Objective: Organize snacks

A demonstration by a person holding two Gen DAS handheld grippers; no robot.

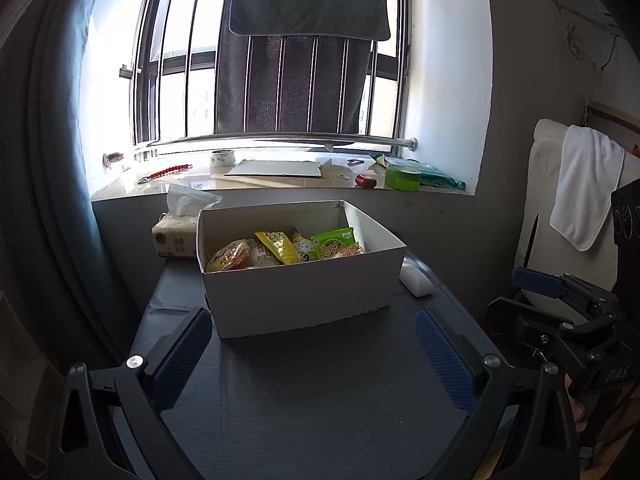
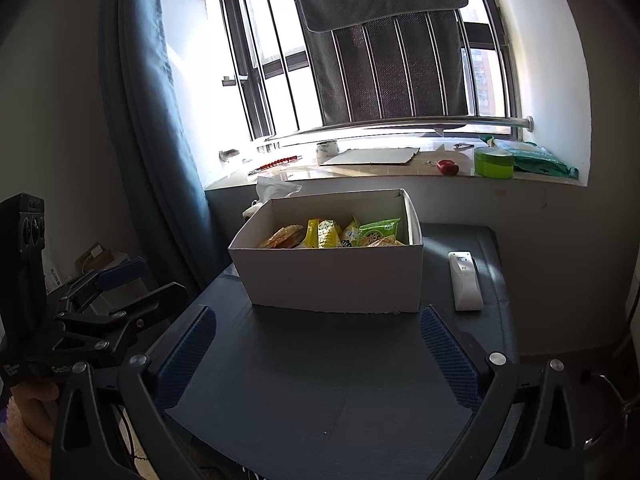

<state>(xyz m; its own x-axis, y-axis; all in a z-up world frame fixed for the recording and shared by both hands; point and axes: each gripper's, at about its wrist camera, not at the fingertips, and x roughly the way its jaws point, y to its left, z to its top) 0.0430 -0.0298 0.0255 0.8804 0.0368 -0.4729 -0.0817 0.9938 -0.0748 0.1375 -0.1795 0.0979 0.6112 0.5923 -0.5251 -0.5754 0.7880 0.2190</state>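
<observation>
The white box (image 1: 296, 292) sits toward the worktop's (image 1: 320, 400) far edge, holding the snack packets (image 1: 280, 248). Both the left tool (image 1: 312, 360) and right tool (image 2: 316, 356) hang released, empty. The packets look light, crinkly and slippery; pinching a sealed edge seems safest.

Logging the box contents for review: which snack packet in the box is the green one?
The green packet stands at the right end of the row in the white box. The packets beside it are yellow, and the far-left one is orange.
</observation>
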